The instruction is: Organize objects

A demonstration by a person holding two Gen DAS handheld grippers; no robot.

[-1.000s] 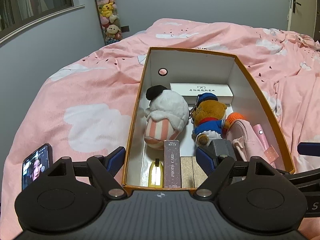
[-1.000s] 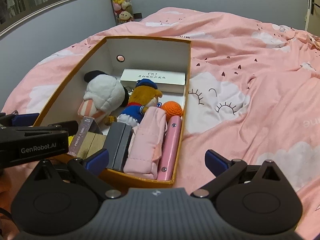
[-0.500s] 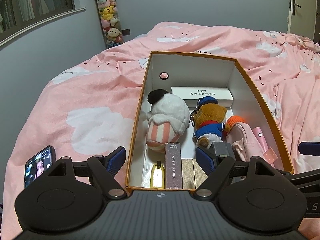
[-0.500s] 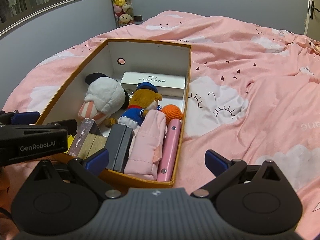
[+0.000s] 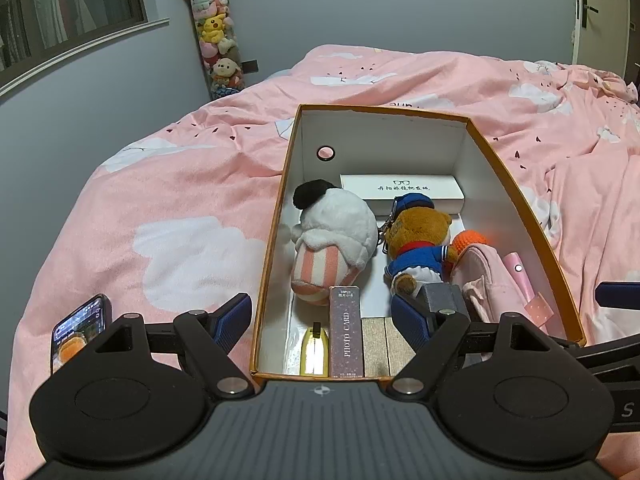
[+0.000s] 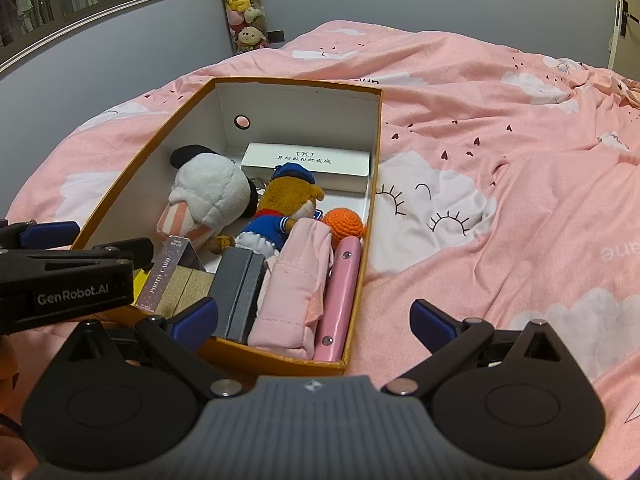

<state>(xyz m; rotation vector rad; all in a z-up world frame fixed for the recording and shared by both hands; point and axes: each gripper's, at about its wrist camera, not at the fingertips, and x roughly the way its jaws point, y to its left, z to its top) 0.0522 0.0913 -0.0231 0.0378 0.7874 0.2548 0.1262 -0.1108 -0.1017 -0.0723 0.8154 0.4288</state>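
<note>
In the left wrist view, the left gripper [image 5: 322, 318] hangs wide and empty over the near end of the box [image 5: 520, 200], which lies on the pink bedspread [image 5: 180, 200]. Inside the box a white plush [image 5: 334, 236] lies beside a brown bear [image 5: 418, 240]; a white case [image 5: 402, 190] sits along the far wall. A card pack [image 5: 346, 332] stands at the near wall. A phone [image 5: 78, 330] lies on the bedspread left of the box.

In the right wrist view, the right gripper [image 6: 314, 318] is also wide and empty, near the box's right front corner. A pink pouch [image 6: 294, 288] and a pink stick [image 6: 340, 300] lie along the box's right wall, with an orange ball [image 6: 344, 222] behind them and a grey case [image 6: 238, 292] left of the pouch.
</note>
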